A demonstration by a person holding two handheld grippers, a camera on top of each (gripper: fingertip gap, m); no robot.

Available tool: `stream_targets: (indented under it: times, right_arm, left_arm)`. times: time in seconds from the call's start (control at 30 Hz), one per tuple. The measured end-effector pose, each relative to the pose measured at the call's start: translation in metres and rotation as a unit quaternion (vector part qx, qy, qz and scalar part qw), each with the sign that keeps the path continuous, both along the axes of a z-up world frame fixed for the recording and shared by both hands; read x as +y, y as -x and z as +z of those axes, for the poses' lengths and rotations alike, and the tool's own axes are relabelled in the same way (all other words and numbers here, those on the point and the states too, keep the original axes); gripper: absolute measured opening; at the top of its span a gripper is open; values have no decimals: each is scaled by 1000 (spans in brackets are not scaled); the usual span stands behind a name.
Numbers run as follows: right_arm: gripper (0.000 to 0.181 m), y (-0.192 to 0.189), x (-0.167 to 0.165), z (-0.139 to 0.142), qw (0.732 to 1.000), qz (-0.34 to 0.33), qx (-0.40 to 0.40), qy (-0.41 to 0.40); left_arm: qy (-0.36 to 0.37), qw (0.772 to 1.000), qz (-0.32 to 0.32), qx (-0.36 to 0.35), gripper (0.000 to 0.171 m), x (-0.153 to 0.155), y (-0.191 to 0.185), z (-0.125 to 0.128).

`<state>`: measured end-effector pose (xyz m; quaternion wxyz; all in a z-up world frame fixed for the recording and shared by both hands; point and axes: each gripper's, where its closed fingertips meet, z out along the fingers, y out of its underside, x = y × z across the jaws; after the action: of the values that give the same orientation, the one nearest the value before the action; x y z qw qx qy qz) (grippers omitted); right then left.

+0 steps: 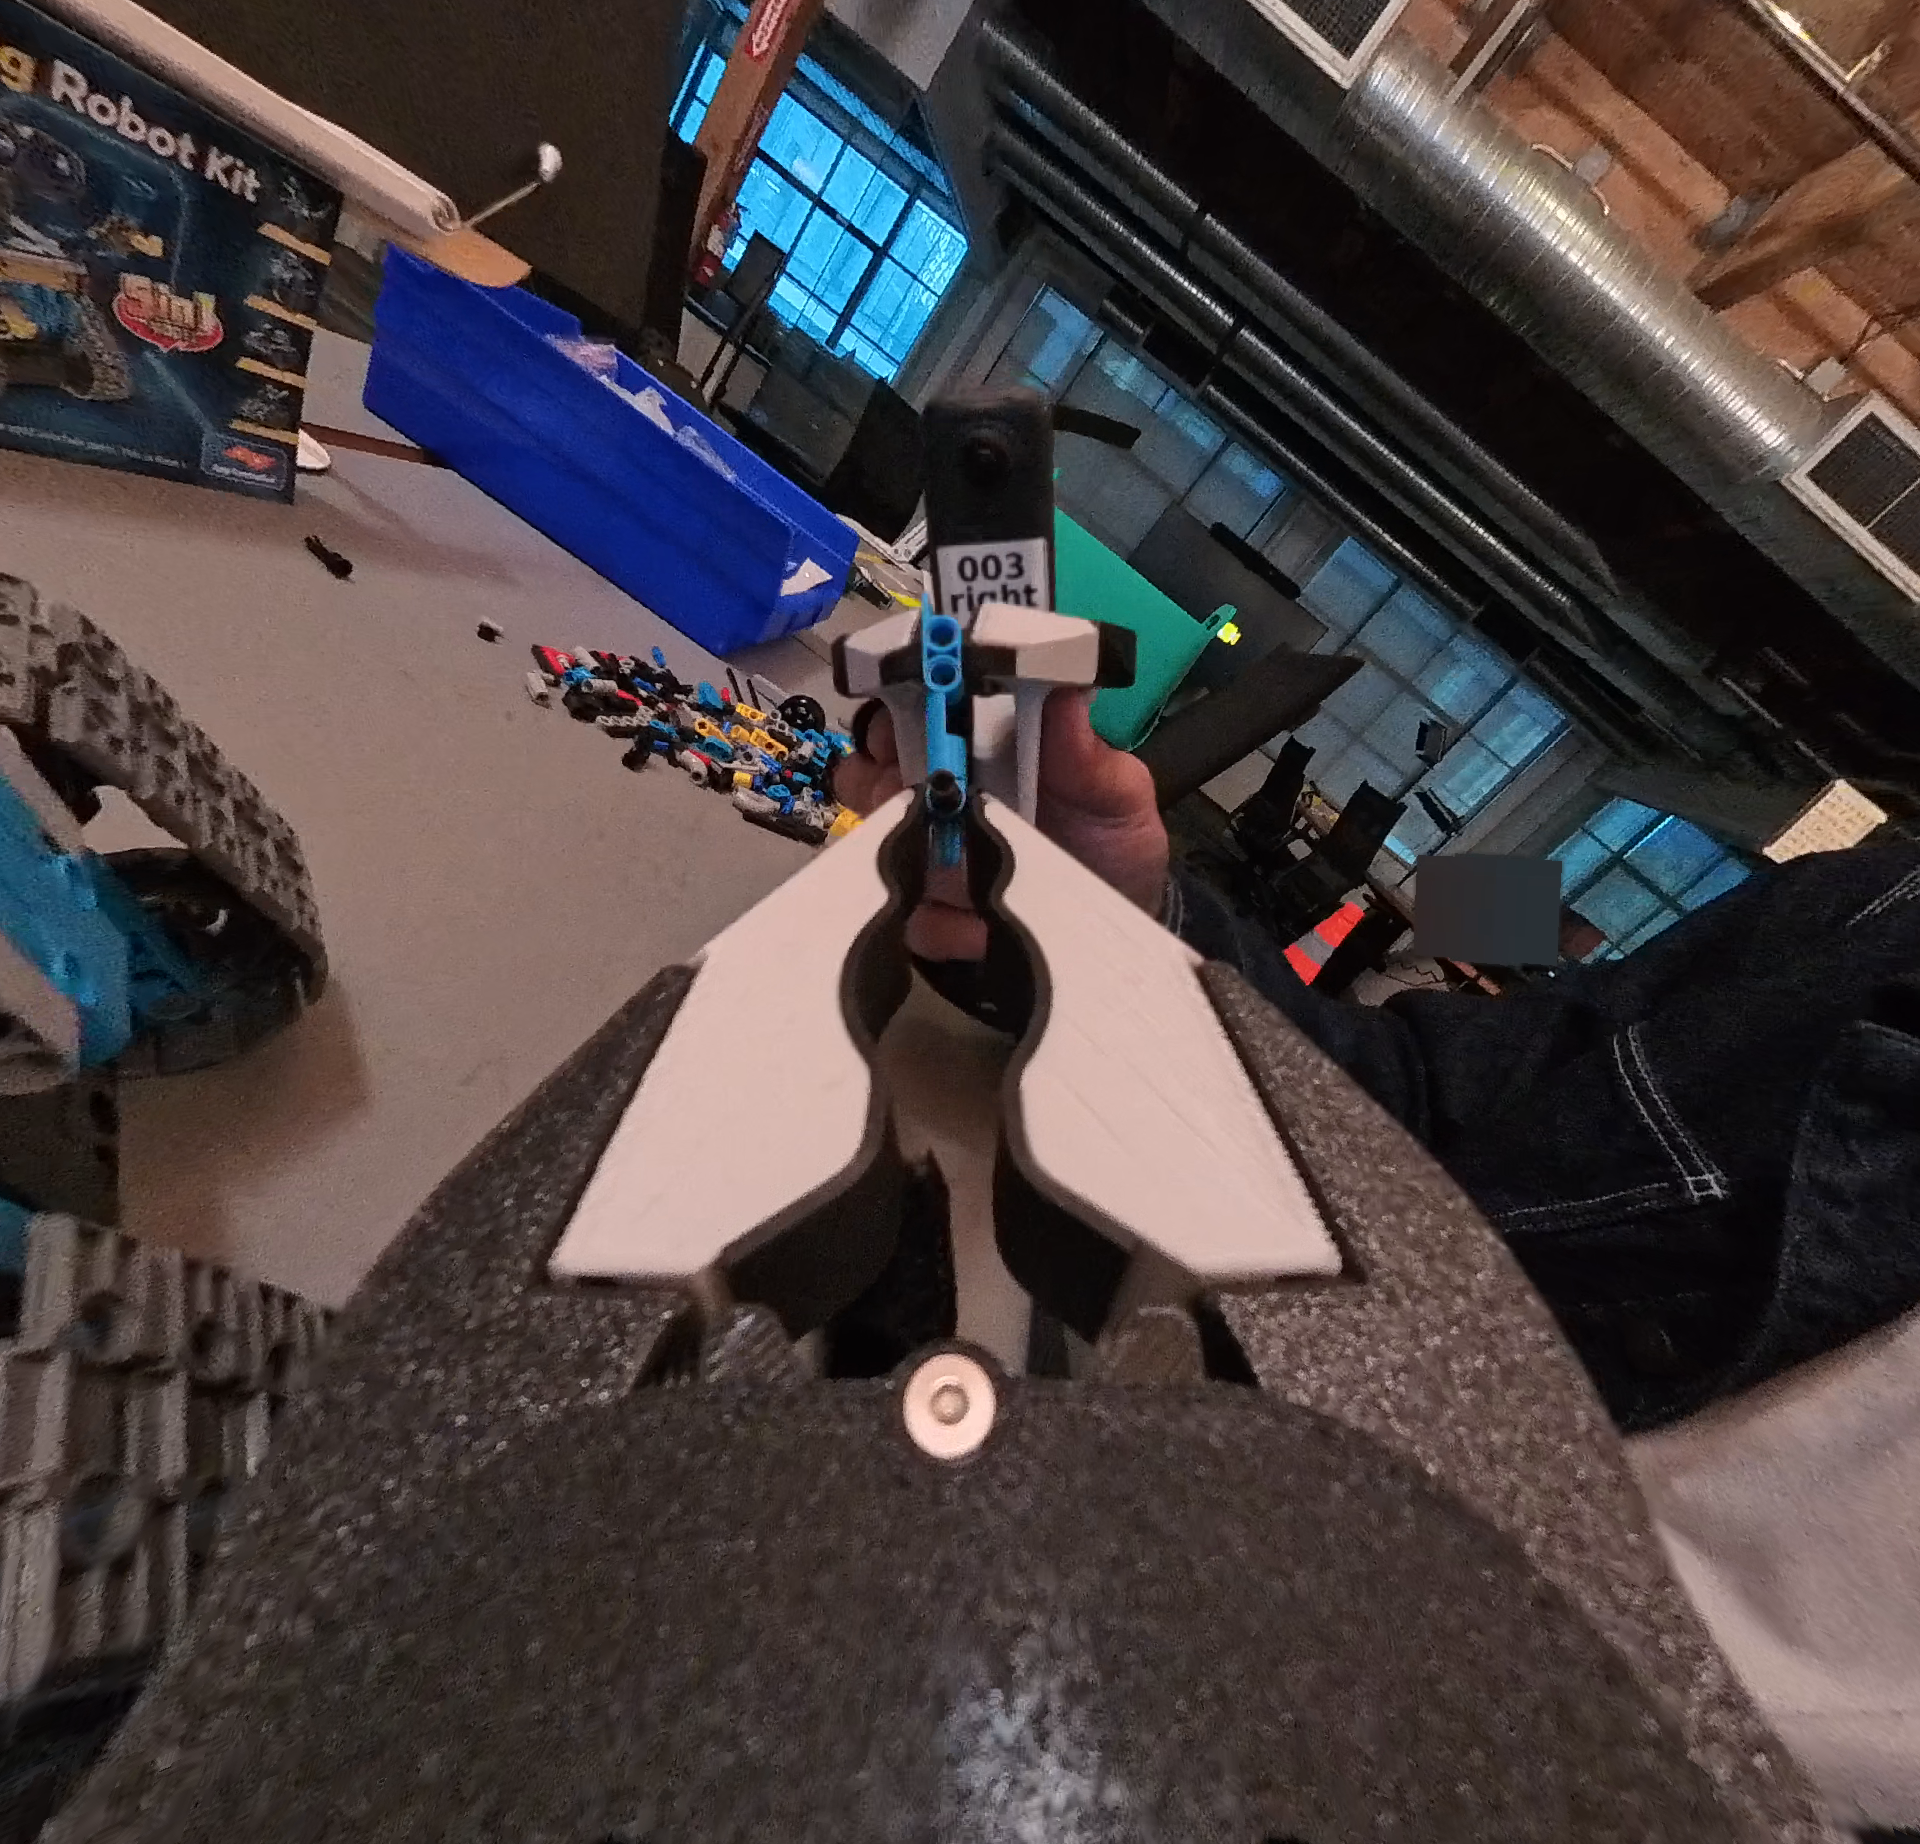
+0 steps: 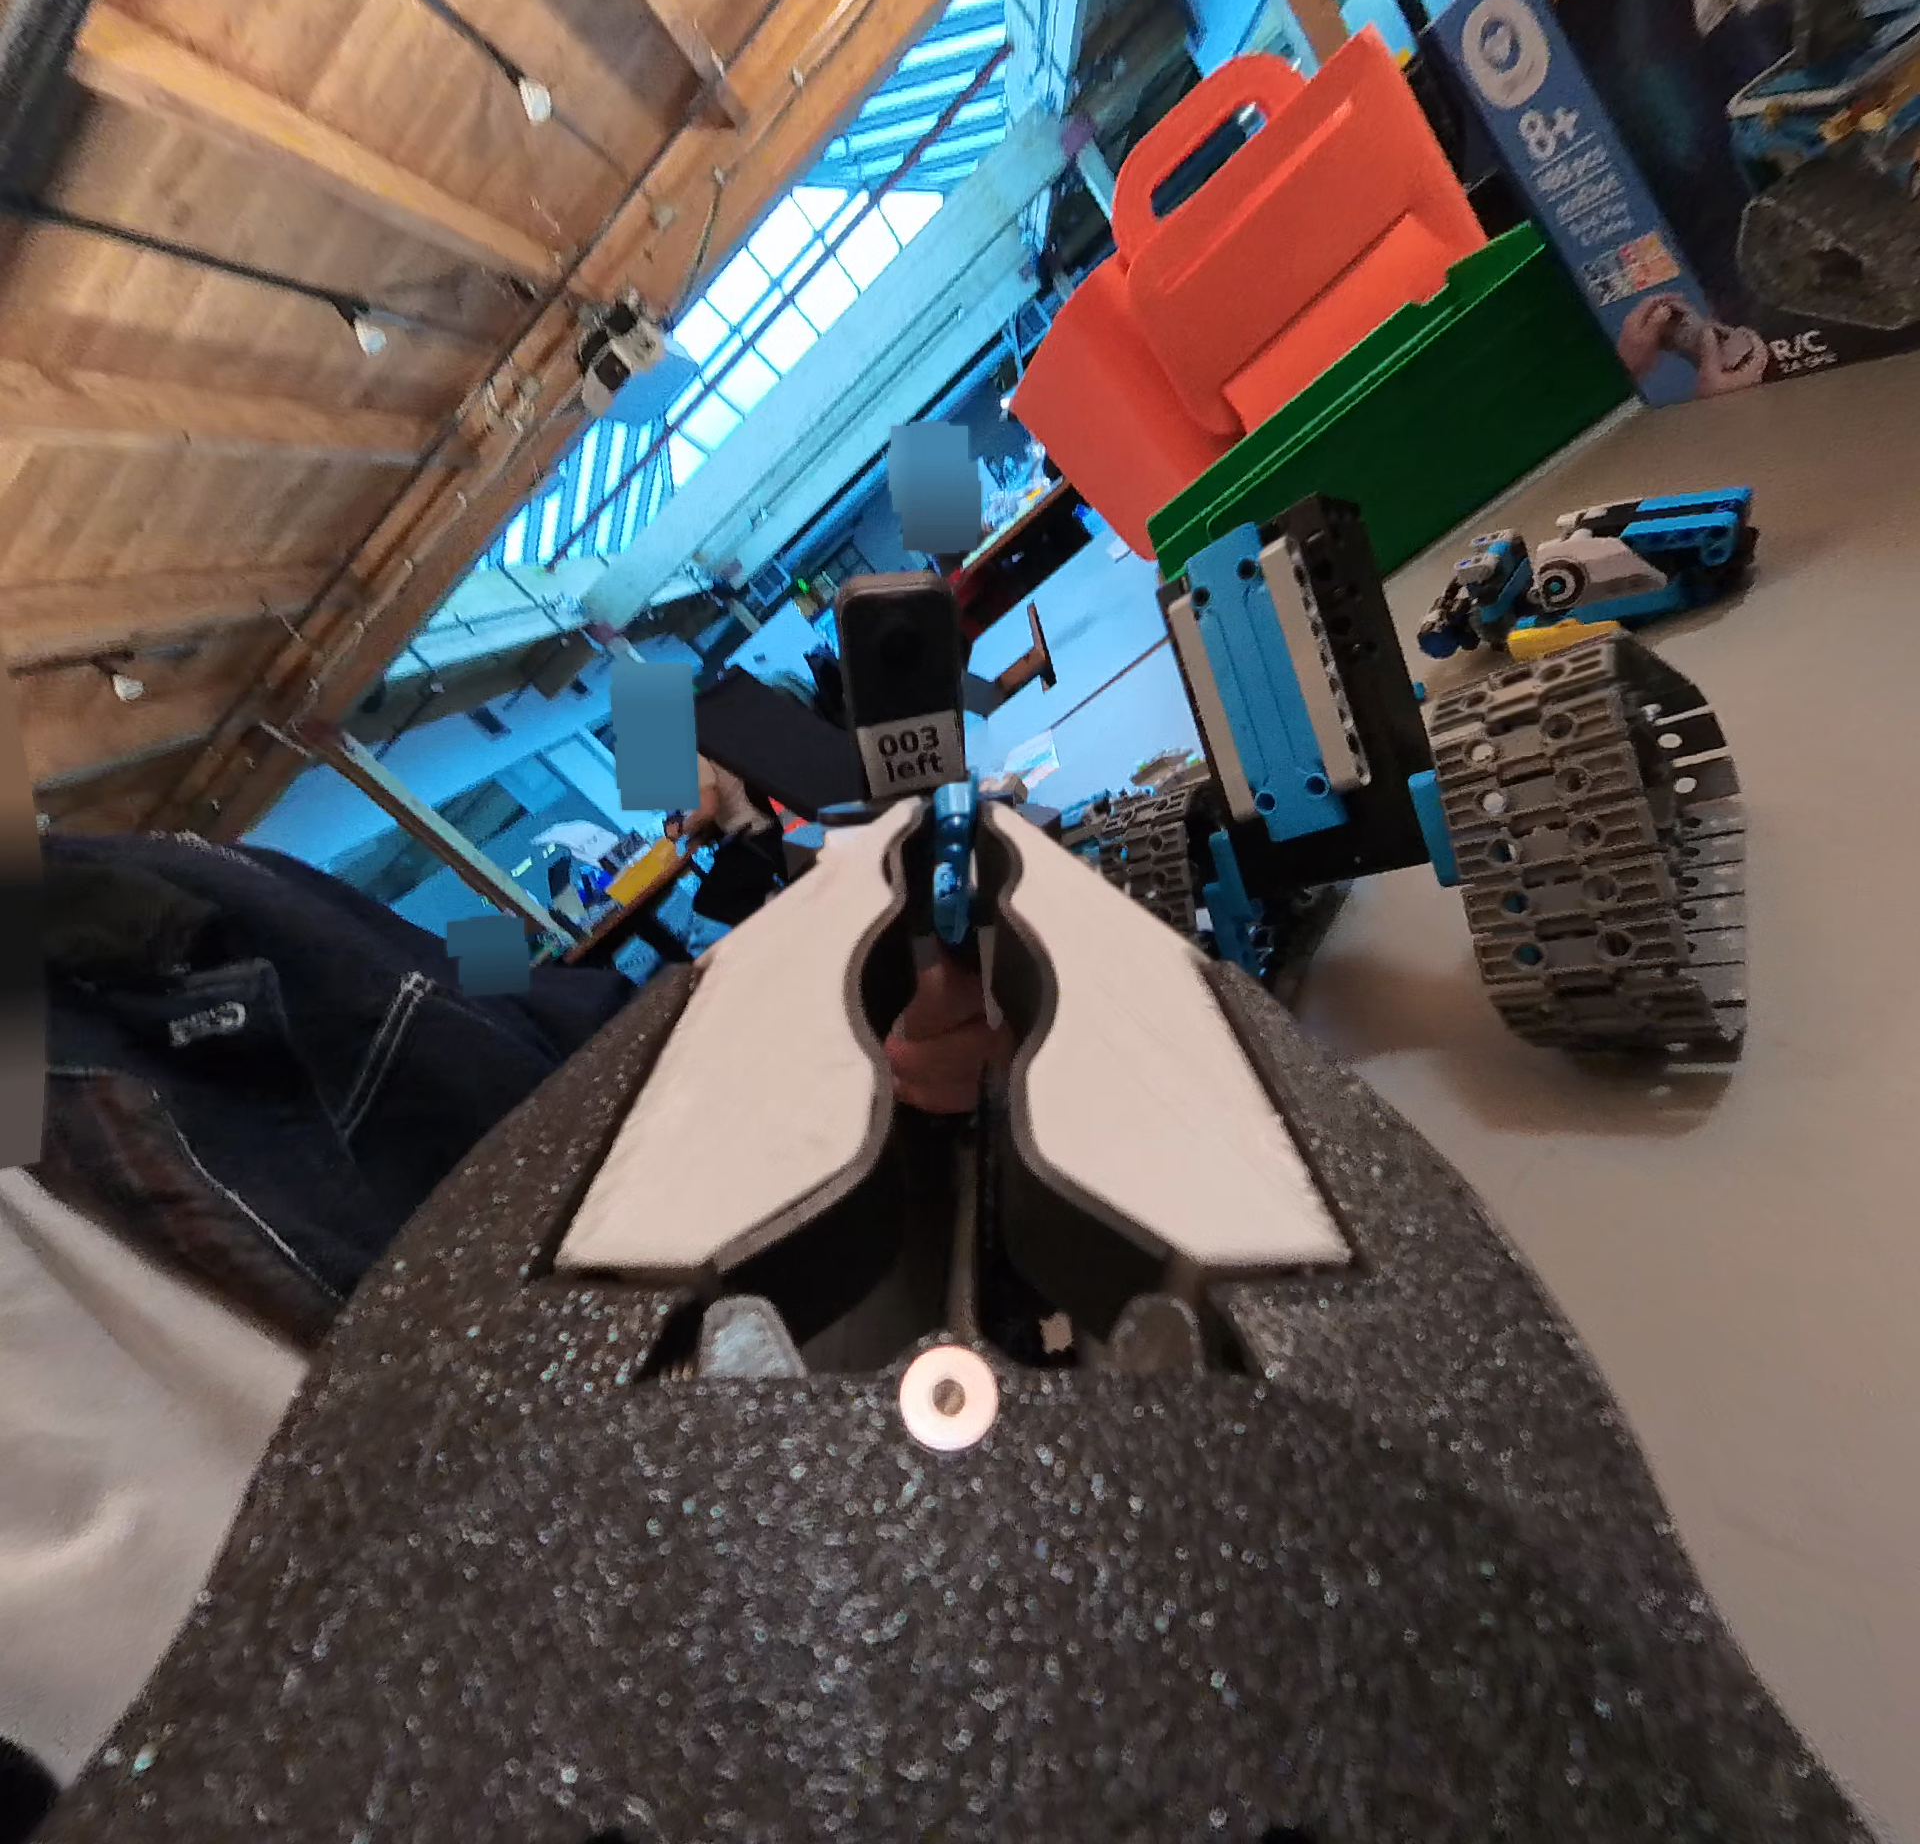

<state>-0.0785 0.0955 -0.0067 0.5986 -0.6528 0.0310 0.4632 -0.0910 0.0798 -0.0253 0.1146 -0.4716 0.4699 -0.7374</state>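
The left gripper (image 1: 943, 826) and the right gripper (image 2: 951, 838) are raised off the table and face each other tip to tip, each showing in the other's view. Both have their white fingers (image 1: 810, 921) drawn nearly together, pinching one blue beam piece (image 1: 940, 745) between the tips. A hand (image 1: 1091, 818) grips the right gripper's handle from below.

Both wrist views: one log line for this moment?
left claw: shut on blue beam | right claw: shut on same beam | tracked model: on table
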Motion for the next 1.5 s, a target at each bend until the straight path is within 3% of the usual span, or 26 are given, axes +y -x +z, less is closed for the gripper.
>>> stream_targets:
  times: [0.17, 0.2, 0.23, 0.27, 0.3, 0.37, 0.43, 0.5, 0.57, 0.63, 0.73, 0.77, 1.07, 1.5]
  right_arm:
    - [6, -20, 2, 11, 997, -46, 51, -23]
    - [3, -76, -14, 37, 975, -137, 147, -93]
    - [4, -128, -39, 44, 952, -182, 214, -118]
    - [3, -165, -61, 43, 940, -236, 213, -125]
    - [4, -170, -70, 40, 952, -247, 150, -100]
    - [4, -142, -66, 32, 975, -211, 39, -59]
    - [5, -115, -52, 26, 985, -162, 26, -50]
    - [5, -73, -39, 27, 996, -57, 50, -46]
    - [5, -40, -24, 15, 1000, -19, 12, -19]
    - [5, -11, -19, 7, 999, 19, -28, -7]
    - [5, 0, -16, -3, 996, 23, -81, 10]
    - [5, 0, -16, -4, 996, 24, -81, 11]
    - [5, 10, -21, -4, 995, 59, -76, 11]
    - [5, 13, -20, -6, 994, 59, -86, 18]
  left_arm:
    - [17, 1000, 10, 2, 1, 8, -1, 0]
    - [8, 1000, 6, 12, 0, 7, 2, -6]
    - [6, 1000, 2, 13, 0, 7, 6, -8]
    - [13, 1000, 1, 1, 0, 8, 10, -4]
    - [13, 1000, 2, -8, 0, 9, 10, 1]
    - [0, 1000, -3, -4, 0, 3, 5, -2]
    - [-14, 1000, -22, -4, 0, -9, 2, -3]
    - [-48, 999, -11, -2, 0, -14, 0, -7]
    - [-67, 998, 1, 4, 31, -13, -1, -11]
    - [-60, 998, -1, 4, 32, -12, 0, -9]
    - [-30, 999, -5, -15, 24, -7, 3, 1]
    - [-19, 1000, -11, -20, 16, -7, 5, 3]
    - [-26, 999, -29, -20, 4, -13, 7, 3]
    - [-61, 997, -36, -8, 3, -20, 7, -5]
